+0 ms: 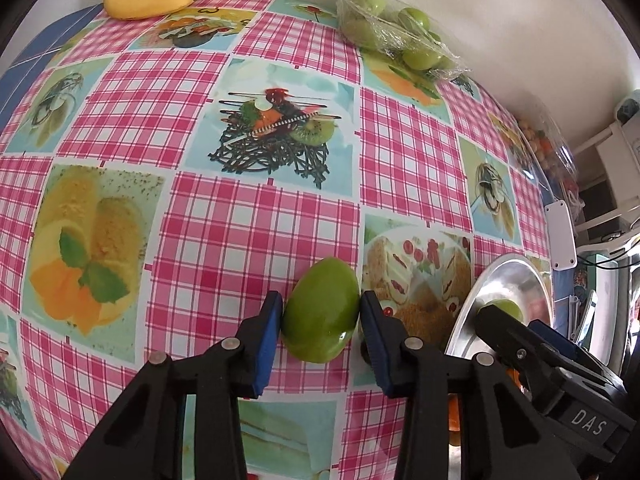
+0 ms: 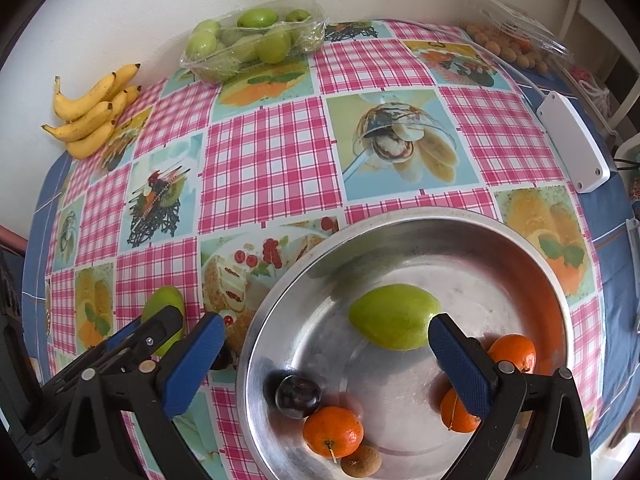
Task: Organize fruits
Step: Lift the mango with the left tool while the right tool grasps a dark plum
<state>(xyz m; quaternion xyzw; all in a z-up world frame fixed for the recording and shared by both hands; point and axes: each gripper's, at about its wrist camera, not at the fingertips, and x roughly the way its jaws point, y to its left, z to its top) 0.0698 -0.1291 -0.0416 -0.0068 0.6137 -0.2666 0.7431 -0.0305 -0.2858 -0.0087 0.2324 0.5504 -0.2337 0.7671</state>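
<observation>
1. Clamping on a glossy green oval fruit [image 1: 322, 312], the left gripper [image 1: 322, 312] has its blue pads against both flanks of the fruit, which sits on the pink-checked oilcloth tablecloth [image 1: 256, 224] just left of the round silver metal tray [image 1: 516, 276].
2. The right gripper [image 2: 326, 338] hangs over that tray with its jaws spread wide and nothing between them; one blue pad [image 2: 192, 364] is outside the tray's left rim, the other [image 2: 464, 364] is above the tray floor.
3. In the tray lie a second green oval fruit [image 2: 394, 316], a dark purple plum [image 2: 298, 396], three orange mandarins [image 2: 333, 431], and a small brown round fruit [image 2: 361, 461] touching the nearest mandarin.
4. At the far edge by the white wall, a bunch of small yellow bananas [image 2: 94, 114] lies at the left, and a clear plastic punnet of green fruits [image 2: 252, 42] sits wrapped in film.
5. A white plastic box [image 2: 572, 144] rests at the table's right edge, near another clear punnet [image 2: 516, 40] holding small brownish fruits.
</observation>
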